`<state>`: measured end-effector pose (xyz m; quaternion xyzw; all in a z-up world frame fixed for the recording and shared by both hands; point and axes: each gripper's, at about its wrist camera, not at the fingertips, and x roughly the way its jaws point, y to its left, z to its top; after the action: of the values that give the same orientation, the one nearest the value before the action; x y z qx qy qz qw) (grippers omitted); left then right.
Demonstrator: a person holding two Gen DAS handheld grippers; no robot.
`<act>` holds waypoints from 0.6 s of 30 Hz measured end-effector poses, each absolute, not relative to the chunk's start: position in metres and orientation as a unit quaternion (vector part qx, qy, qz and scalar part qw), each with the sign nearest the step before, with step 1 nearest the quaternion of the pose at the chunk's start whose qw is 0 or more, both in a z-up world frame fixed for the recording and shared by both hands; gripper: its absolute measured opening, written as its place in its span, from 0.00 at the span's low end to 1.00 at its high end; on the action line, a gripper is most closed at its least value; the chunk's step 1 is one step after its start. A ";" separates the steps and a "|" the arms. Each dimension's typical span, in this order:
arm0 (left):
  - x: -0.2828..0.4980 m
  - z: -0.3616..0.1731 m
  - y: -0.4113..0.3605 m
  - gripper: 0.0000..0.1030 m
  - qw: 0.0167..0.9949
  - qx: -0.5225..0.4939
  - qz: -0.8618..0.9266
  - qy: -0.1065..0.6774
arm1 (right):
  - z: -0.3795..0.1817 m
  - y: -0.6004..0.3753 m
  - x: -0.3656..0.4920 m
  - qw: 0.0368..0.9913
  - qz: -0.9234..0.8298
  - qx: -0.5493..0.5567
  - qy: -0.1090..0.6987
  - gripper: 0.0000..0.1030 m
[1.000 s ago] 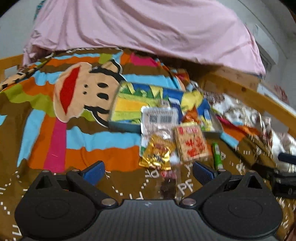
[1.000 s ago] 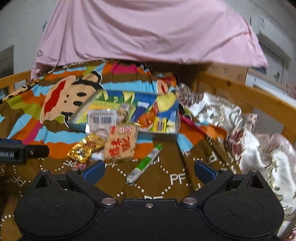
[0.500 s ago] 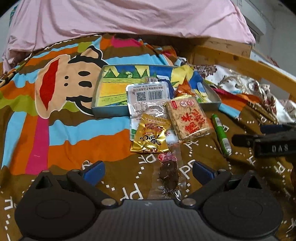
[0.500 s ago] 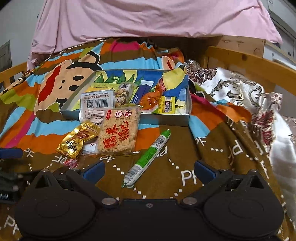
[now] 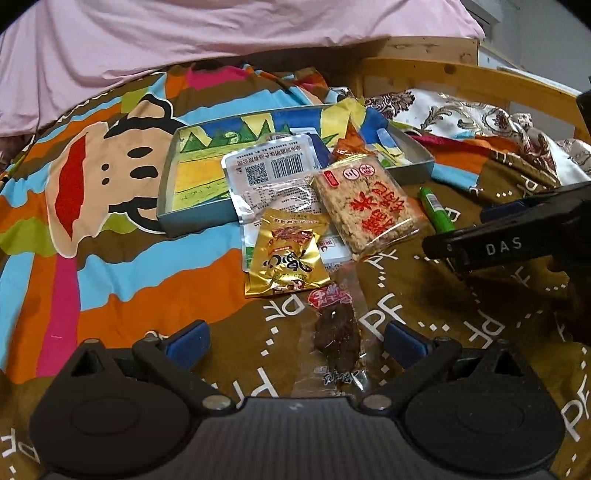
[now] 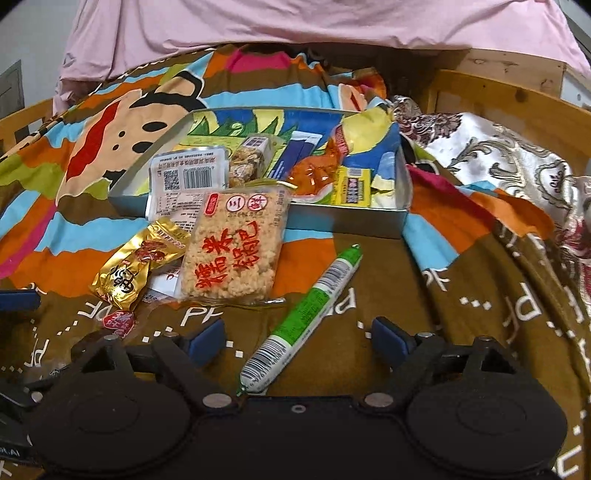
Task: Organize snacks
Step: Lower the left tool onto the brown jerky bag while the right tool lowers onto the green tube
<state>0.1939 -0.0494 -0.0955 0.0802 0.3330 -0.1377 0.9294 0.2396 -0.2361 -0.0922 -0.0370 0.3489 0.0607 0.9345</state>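
A shallow grey box [image 5: 199, 218] [image 6: 347, 218] with several snacks inside lies on a colourful blanket. In front of it lie a white barcode pouch [image 5: 275, 177] [image 6: 184, 184], a rice cracker pack [image 5: 367, 206] [image 6: 236, 254], a gold packet [image 5: 288, 258] [image 6: 136, 266], a green sausage stick [image 6: 306, 317] [image 5: 436, 206] and a clear pack with a dark snack [image 5: 338, 336]. My left gripper [image 5: 295, 338] is open, with the dark snack pack between its fingers. My right gripper [image 6: 299, 341] is open, with the sausage stick's near end between its fingers.
The blanket [image 5: 110, 258] covers a bed with a wooden rail [image 6: 498, 92] at the right. A pink sheet [image 5: 221, 33] hangs at the back. A patterned satin cloth [image 6: 498, 158] is bunched at the right. The right gripper's body [image 5: 517, 236] shows in the left wrist view.
Both grippers have moved forward and down toward the snacks. The dark snack pack and the sausage stick now lie between their open fingers.
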 end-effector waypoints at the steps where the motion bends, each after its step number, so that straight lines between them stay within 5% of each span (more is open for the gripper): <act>1: 0.195 -0.096 -0.050 0.99 0.929 0.081 -0.143 0.333 | -0.094 -0.235 0.241 0.934 0.063 -0.038 0.351 0.83; 10: 0.198 -0.104 -0.054 0.99 0.923 0.086 -0.165 0.336 | -0.101 -0.230 0.248 0.931 0.065 -0.035 0.357 0.73; 18: 0.200 -0.105 -0.046 0.86 0.919 0.056 -0.184 0.344 | -0.098 -0.227 0.243 0.928 0.067 -0.030 0.366 0.45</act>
<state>0.1998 -0.0465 -0.1047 0.0560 0.3437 -0.1842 0.9192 0.2431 -0.2266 -0.0981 -0.0298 0.3663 0.0671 0.9276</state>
